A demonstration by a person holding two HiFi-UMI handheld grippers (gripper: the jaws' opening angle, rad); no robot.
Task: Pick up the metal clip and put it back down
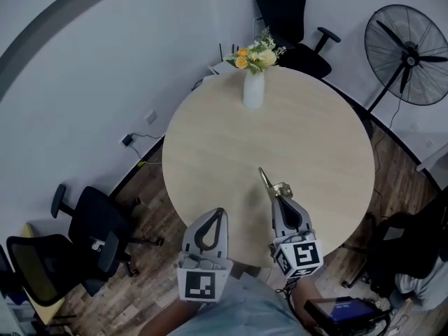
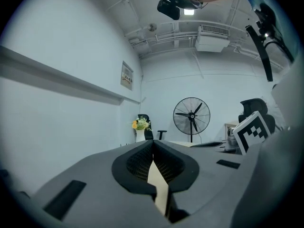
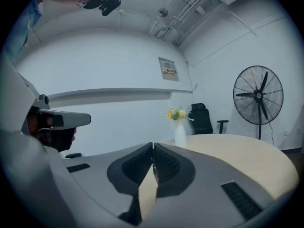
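The metal clip (image 1: 269, 181), thin and brass-coloured, sticks out from the tip of my right gripper (image 1: 278, 196) over the near part of the round table (image 1: 210, 145). In the head view the jaws are closed on its near end. In the right gripper view that gripper (image 3: 153, 146) shows its jaws pressed together, and the clip is hidden beyond them. My left gripper (image 1: 220, 211) hangs at the table's near edge, shut with nothing in it. The left gripper view also shows its jaws (image 2: 153, 149) closed on nothing.
A white vase of yellow flowers (image 1: 253, 75) stands at the table's far edge. Black office chairs stand behind the table (image 1: 290, 19) and at the left (image 1: 94, 222). A floor fan (image 1: 409, 54) is at the right. A dark device (image 1: 343, 312) lies near my right side.
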